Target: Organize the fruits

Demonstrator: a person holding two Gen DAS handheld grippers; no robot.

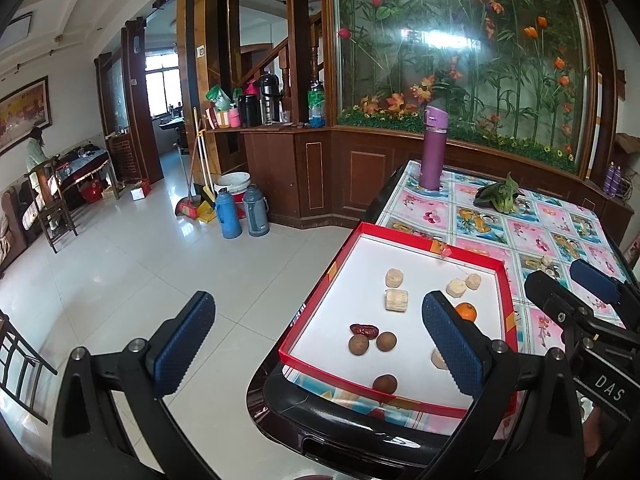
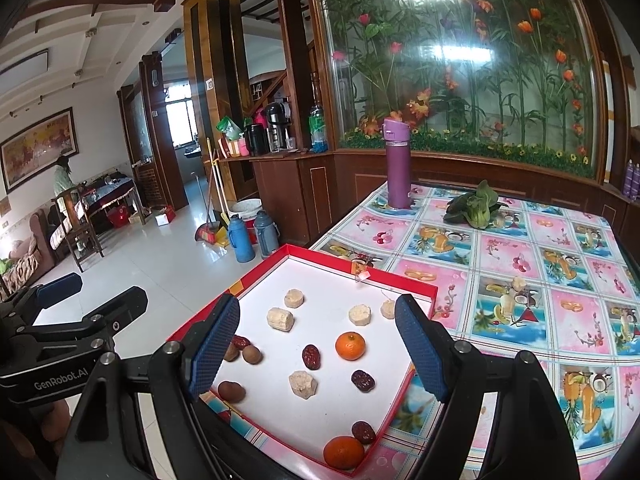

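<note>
Currently the left gripper (image 1: 320, 336) hangs released, its blue pads wide apart and holding nothing, above the near left edge of the red-rimmed tray (image 2: 416, 289). That tray sits at the corner of a table (image 2: 520, 240) covered with a fruit-print cloth. Inside, at the left, three brown round fruits (image 2: 252, 354) lie near a red date (image 2: 241, 342); toward the middle lie pale cut chunks (image 2: 281, 319), two more dates (image 2: 311, 357) and an orange mandarin (image 2: 350, 345). A second mandarin (image 2: 344, 453) rests in the near corner, touching another date. The right gripper (image 2: 316, 344) is likewise released and empty, poised over the tray. Farther back stand a purple bottle (image 2: 397, 164) and, to its right, a leafy green vegetable (image 2: 476, 204).
</note>
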